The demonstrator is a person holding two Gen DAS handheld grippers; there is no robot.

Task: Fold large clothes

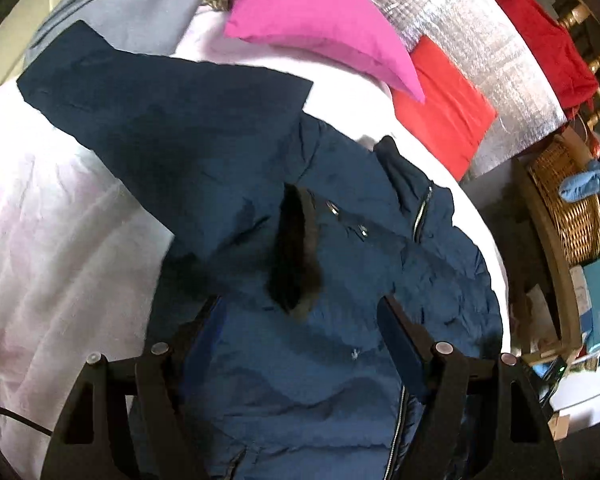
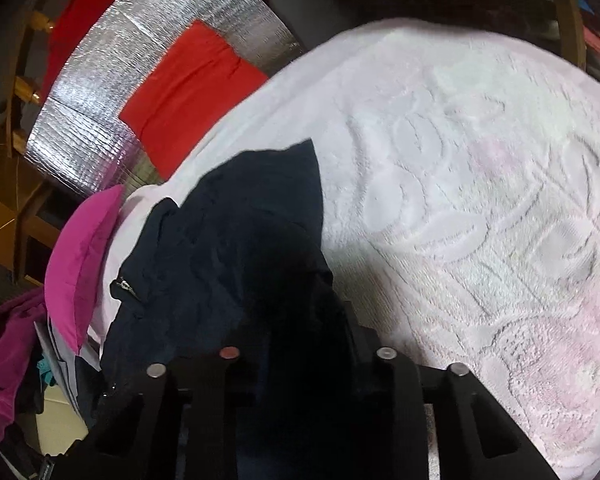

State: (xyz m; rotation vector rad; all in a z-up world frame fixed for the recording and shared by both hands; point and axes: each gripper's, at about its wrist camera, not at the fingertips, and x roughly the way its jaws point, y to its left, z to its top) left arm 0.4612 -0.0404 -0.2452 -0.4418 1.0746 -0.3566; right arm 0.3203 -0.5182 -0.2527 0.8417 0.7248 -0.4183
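A navy padded jacket (image 1: 292,360) lies spread on the bed's white and pink cover (image 1: 48,240). One sleeve (image 1: 140,96) reaches to the upper left, and a dark fur trim strip (image 1: 296,248) lies across its chest beside the zip. My left gripper (image 1: 296,312) hovers over the jacket's body, jaws wide apart and open, nothing pinched between them. In the right wrist view a bunched fold of the jacket (image 2: 236,240) runs into my right gripper (image 2: 292,308). The dark fabric fills the narrow gap and hides the pads, so the gripper looks shut on the cloth.
A pink pillow (image 1: 320,20), a red cloth (image 1: 440,112) and a silver foil mat (image 1: 492,64) lie at the bed's far side. A grey garment (image 1: 132,4) lies at the upper left. Beyond the bed's right edge stands a wicker basket (image 1: 568,208). Bare bed cover (image 2: 480,200) spreads right of the jacket.
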